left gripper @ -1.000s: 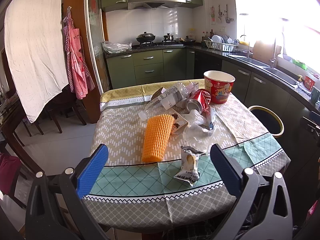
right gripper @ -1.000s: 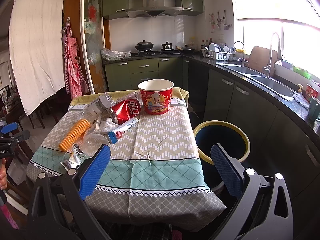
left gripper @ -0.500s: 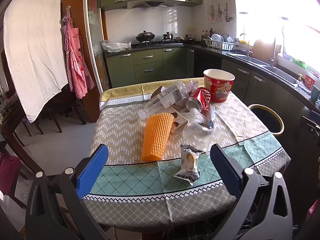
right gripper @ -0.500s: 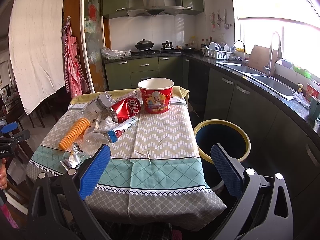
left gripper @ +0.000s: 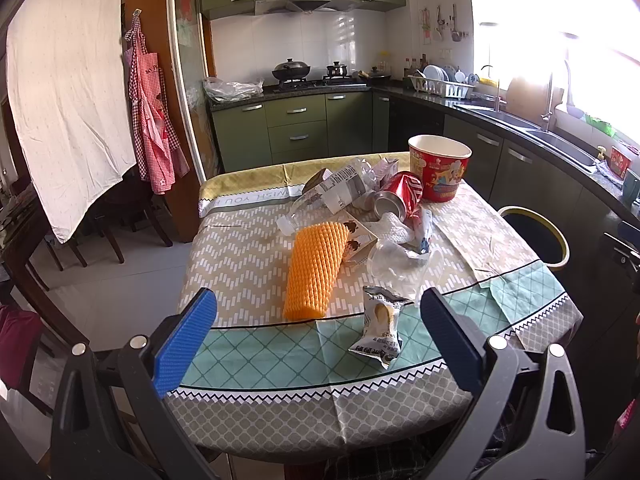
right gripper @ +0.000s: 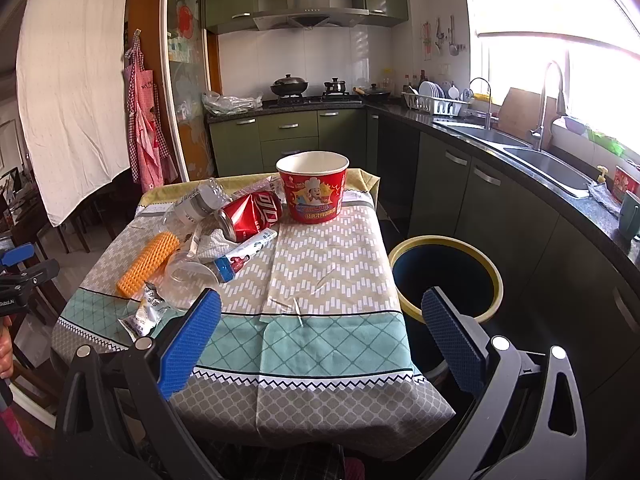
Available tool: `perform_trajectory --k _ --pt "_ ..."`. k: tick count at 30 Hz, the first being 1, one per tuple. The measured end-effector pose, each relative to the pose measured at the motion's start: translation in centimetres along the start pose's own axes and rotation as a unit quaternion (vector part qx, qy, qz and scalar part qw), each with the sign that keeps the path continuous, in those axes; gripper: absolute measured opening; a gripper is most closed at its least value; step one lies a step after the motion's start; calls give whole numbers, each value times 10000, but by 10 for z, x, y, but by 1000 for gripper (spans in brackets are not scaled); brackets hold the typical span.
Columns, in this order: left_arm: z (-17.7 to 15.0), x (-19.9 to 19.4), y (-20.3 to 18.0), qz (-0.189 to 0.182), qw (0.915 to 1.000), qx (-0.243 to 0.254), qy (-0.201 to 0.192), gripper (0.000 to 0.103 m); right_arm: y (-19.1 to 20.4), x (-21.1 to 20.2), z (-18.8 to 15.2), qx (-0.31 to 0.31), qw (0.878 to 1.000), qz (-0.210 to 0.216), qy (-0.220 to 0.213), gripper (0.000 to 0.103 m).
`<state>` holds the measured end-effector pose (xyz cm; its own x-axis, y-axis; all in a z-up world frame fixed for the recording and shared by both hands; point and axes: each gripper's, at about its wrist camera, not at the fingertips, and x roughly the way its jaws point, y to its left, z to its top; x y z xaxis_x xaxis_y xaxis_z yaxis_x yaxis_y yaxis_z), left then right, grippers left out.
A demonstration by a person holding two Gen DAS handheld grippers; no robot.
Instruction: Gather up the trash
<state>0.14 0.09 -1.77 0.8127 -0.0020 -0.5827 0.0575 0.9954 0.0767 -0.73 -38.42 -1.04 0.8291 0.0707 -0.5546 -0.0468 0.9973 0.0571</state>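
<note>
Facing the table [left gripper: 248, 264] from its near edge, the left gripper [left gripper: 316, 340] hung with its blue fingers [left gripper: 186, 340] spread wide and nothing between them. Going left to right in its view, the orange foam sleeve [left gripper: 316, 268] lay first, its long axis running away from the fingers and leaning slightly rightward at the far end. Just right of it and nearest of all sat the snack wrapper [left gripper: 378, 326], inside the gap and closer to the right-hand finger, its length also pointing roughly away. Behind these the plastic bottle [left gripper: 332, 196], the red can [left gripper: 400, 198] on its side and the red paper bucket [left gripper: 439, 172] stood farther off, with the bin [left gripper: 534, 236] on the floor beyond the table's right side.

The right gripper [right gripper: 320, 336] was likewise spread and empty, held off the table's corner. In its view the wrapper [right gripper: 146, 312] lay far to the left of its fingers, the bucket [right gripper: 313, 186] straight ahead but well apart, and the bin [right gripper: 444, 276] just right of centre, near the right-hand finger.

Judged from this, the left gripper was the nearer one to the wrapper and the sleeve, and a short forward, downward reach would straddle the wrapper across its narrow width; the right was better placed for the bin.
</note>
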Motion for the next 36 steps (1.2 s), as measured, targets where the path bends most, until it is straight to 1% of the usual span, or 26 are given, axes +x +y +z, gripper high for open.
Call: perform_trajectory --k 14,16,18,20,22,25,28,32,35,36 --pt "-1 2 0 0 10000 18 37 97 0 5 1 -25 10000 8 76 99" --pt "0 6 0 -28 9999 57 90 97 -2 9 5 -66 9998 110 156 99" --pt "5 12 0 -141 9996 99 205 97 -2 17 14 -164 9990 281 312 99" --pt "12 18 0 -182 9992 177 310 97 0 27 28 -358 9971 479 472 99" --pt "23 24 -1 -189 9987 292 364 97 2 38 48 -559 9952 563 578 99" --pt "44 35 -1 -185 9980 441 419 97 4 60 83 -743 9926 569 768 99" --pt "71 54 -3 -148 9970 585 480 97 2 88 119 -788 9907 537 967 99" --pt "102 85 -5 -294 9954 720 568 97 -5 134 162 -734 9868 562 1327 90" --pt "120 112 -9 -468 9926 928 620 97 -11 171 186 -554 9826 677 1638 82" --pt "125 122 -11 -483 9915 1012 665 97 -14 185 193 -523 9808 691 1747 81"
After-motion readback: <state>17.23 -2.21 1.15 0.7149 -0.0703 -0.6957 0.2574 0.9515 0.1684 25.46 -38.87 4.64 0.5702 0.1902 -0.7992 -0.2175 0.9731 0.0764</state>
